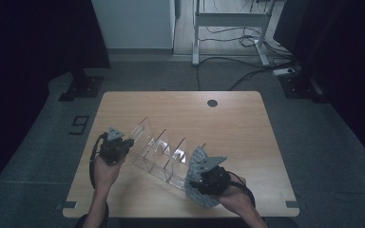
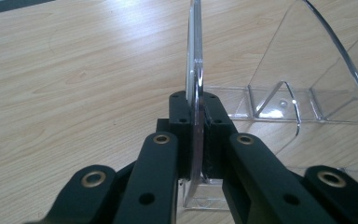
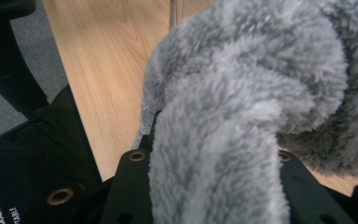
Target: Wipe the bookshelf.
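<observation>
A clear acrylic rack (image 1: 164, 154) lies slantwise on the pale wood-grain tabletop (image 1: 228, 128), running from the left middle toward the near right. It is glassy and hard-edged, with thin upright dividers rising from a flat base, some with curved tops, and the wood shows straight through it. The left tongs (image 2: 197, 135), matte black with brass-ringed rivets, are clamped on the edge of one transparent panel (image 2: 195, 56) at the rack's left end; the panel stands on edge between the pads. The right tongs (image 1: 208, 178) sit at the rack's near right end, closed on a grey cloth (image 3: 242, 93), thick and fluffy like plush fleece, bunched in soft folds. In the high view the cloth (image 1: 197, 164) rests against the rack's end divider. A small dark round hole (image 1: 212, 103) marks the tabletop's far side.
</observation>
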Demonstrator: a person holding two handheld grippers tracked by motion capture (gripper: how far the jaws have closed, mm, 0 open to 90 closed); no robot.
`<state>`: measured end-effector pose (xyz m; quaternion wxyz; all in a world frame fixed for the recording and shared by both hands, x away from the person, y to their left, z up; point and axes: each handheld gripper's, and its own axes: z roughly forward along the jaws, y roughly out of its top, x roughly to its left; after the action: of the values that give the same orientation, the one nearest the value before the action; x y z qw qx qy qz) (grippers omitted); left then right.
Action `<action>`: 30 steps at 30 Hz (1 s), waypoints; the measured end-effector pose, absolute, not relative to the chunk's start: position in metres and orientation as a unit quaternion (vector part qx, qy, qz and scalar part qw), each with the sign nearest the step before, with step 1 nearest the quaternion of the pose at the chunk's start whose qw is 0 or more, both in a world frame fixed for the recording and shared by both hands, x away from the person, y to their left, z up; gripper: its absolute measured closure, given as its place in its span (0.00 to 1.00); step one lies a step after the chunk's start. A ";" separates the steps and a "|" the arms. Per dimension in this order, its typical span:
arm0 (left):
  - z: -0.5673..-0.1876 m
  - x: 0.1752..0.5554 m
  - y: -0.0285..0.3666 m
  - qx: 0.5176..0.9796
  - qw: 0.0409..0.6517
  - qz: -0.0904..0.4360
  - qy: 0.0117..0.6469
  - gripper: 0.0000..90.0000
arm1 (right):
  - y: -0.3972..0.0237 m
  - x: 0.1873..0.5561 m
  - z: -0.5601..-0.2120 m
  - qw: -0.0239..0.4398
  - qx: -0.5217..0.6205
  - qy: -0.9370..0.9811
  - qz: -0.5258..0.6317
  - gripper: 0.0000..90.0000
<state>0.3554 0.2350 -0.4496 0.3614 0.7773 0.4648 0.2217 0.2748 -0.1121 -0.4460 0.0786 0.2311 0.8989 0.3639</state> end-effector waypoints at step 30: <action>-0.449 0.357 0.238 0.790 0.364 0.215 0.443 0.95 | -0.124 0.310 -0.480 0.068 0.304 0.887 0.341 0.74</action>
<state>0.3571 0.2385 -0.4494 0.3644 0.7905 0.4429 0.2151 0.3100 -0.1237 -0.4801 0.0676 0.3037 0.8871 0.3410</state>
